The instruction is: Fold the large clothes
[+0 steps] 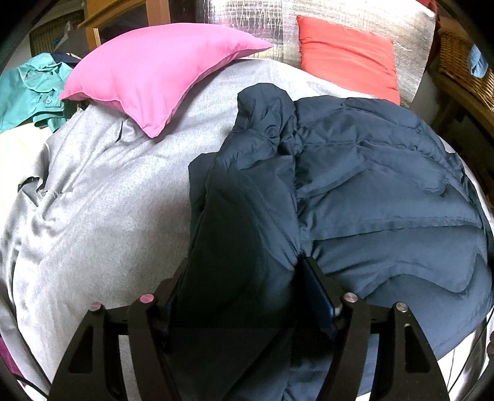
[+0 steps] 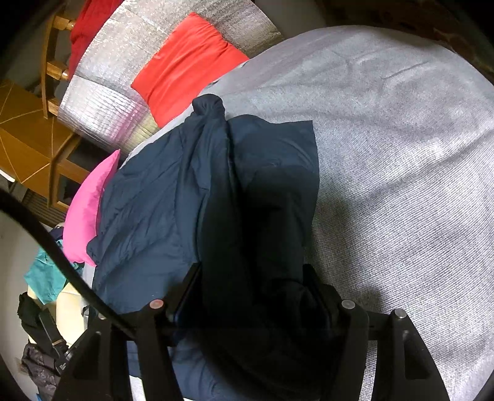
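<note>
A dark navy quilted jacket (image 1: 370,191) lies bunched on a bed with a grey cover (image 1: 108,216). My left gripper (image 1: 244,271) is shut on a flat fold of the jacket that runs between its fingers. In the right wrist view the same jacket (image 2: 148,209) lies left of centre, and my right gripper (image 2: 253,277) is shut on a thick dark fold of it, held above the grey cover (image 2: 401,185). A bunched part of the jacket (image 2: 208,105) sticks up at the far end.
A pink pillow (image 1: 154,74) and a red pillow (image 1: 349,52) lie at the head of the bed against a silver quilted panel (image 1: 256,18). A teal shirt (image 1: 27,89) lies at far left. A wicker basket (image 1: 463,61) stands at right. Wooden furniture (image 2: 27,148) stands beside the bed.
</note>
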The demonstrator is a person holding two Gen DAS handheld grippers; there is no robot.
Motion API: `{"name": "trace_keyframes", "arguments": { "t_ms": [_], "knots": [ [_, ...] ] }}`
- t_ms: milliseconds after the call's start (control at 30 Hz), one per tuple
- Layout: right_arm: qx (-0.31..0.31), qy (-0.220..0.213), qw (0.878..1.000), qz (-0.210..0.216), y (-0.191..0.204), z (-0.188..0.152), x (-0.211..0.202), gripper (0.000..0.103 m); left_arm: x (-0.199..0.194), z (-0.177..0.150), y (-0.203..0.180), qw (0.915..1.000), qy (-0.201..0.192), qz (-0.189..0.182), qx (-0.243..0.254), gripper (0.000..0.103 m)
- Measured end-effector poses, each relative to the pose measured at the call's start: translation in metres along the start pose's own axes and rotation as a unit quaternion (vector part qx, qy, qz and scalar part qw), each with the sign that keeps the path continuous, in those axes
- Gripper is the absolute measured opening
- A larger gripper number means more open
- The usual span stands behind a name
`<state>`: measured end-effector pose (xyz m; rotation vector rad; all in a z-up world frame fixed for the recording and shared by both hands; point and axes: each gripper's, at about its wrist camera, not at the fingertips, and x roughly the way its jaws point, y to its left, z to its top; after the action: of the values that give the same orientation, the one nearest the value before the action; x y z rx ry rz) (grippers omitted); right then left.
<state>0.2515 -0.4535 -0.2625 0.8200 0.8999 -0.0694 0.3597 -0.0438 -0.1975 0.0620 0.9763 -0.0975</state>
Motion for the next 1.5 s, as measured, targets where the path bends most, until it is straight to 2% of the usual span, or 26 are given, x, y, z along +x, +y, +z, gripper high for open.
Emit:
{"name": "trace_keyframes", "arguments": {
  "t_ms": [100,200,267,367,400,467,500,567,633,733,900,1100,1500],
  "knots": [
    [0.003,-0.001,1.000,0.005,-0.002,-0.001,0.000,0.068,0.003,0.002,0.007,0.9998,0.008,-0.015,-0.012,0.079],
    [0.007,0.000,1.000,0.012,-0.003,0.000,-0.001,0.068,0.009,0.006,0.024,0.9943,0.032,-0.083,-0.059,0.081],
    [0.010,0.000,1.000,0.018,-0.004,0.000,-0.002,0.067,0.011,0.006,0.033,0.9901,0.031,-0.111,-0.079,0.081],
    [0.005,0.001,1.000,0.020,-0.003,0.000,-0.002,0.062,0.016,0.006,0.035,0.9874,0.033,-0.135,-0.075,0.081],
    [0.000,0.000,1.000,0.019,-0.002,0.000,-0.003,0.059,0.018,0.005,0.035,0.9870,0.034,-0.138,-0.076,0.081],
    [-0.006,-0.002,1.000,0.016,0.001,-0.001,-0.003,0.056,0.020,0.006,0.036,0.9864,0.033,-0.139,-0.082,0.072],
    [-0.010,-0.005,1.000,0.012,0.004,-0.001,-0.004,0.054,0.020,0.006,0.036,0.9871,0.033,-0.133,-0.084,0.063],
    [-0.018,-0.009,1.000,0.002,0.008,-0.003,-0.004,0.052,0.020,0.007,0.039,0.9870,0.028,-0.132,-0.088,0.055],
    [-0.025,-0.014,1.000,-0.009,0.014,-0.005,-0.006,0.049,0.016,0.007,0.038,0.9869,0.021,-0.133,-0.089,0.044],
    [-0.038,-0.019,0.999,-0.021,0.022,-0.008,-0.011,0.045,0.009,0.009,0.033,0.9900,0.010,-0.118,-0.076,0.030],
    [-0.048,-0.019,0.998,-0.026,0.026,-0.013,-0.019,0.041,0.003,0.007,0.039,0.9892,0.015,-0.125,-0.075,0.024],
    [-0.056,-0.002,0.998,-0.033,0.030,-0.019,-0.030,0.041,-0.001,0.003,0.043,0.9883,0.024,-0.133,-0.071,0.023],
    [-0.077,0.025,0.996,-0.041,0.032,-0.038,-0.048,0.040,-0.029,-0.033,0.048,0.9905,0.026,-0.124,-0.054,0.023]
  ]
}}
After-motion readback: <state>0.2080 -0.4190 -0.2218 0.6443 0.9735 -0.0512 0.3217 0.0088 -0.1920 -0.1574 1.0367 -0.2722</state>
